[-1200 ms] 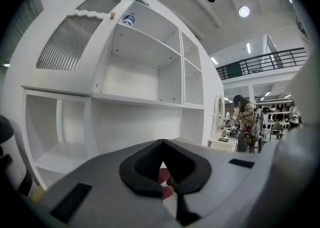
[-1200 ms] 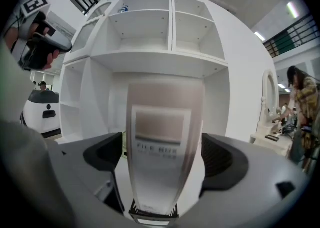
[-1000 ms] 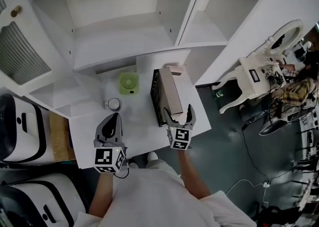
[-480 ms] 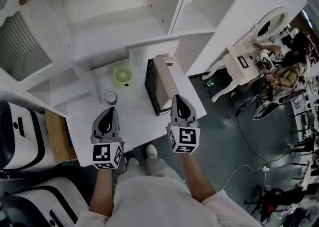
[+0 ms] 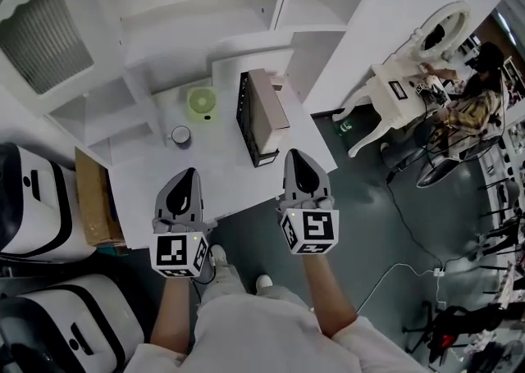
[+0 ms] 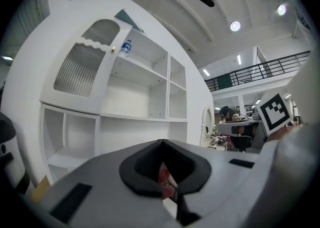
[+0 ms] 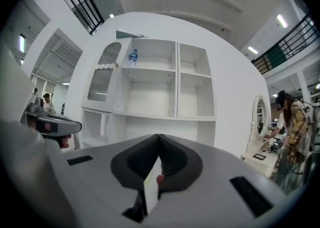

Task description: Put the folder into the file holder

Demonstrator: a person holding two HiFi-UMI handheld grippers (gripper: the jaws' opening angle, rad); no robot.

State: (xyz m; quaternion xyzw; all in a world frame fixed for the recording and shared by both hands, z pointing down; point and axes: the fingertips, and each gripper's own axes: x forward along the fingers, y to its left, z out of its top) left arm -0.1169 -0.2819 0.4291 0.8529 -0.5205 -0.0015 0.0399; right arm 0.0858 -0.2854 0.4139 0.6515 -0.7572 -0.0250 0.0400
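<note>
A green round gadget (image 5: 202, 103) and a small white cup (image 5: 180, 134) sit apart on the white table (image 5: 221, 179) below open shelves (image 5: 205, 11)

White table (image 5: 215, 176) with file holder (image 5: 245, 120), green disc (image 5: 202, 103), small cup (image 5: 180, 134)

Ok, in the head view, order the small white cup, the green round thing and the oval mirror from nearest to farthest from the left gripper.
1. small white cup: on the table, just ahead of the left gripper.
2. green round thing: farther back on the table, slightly to the right.
3. oval mirror: far off to the right, beyond the table.
</note>
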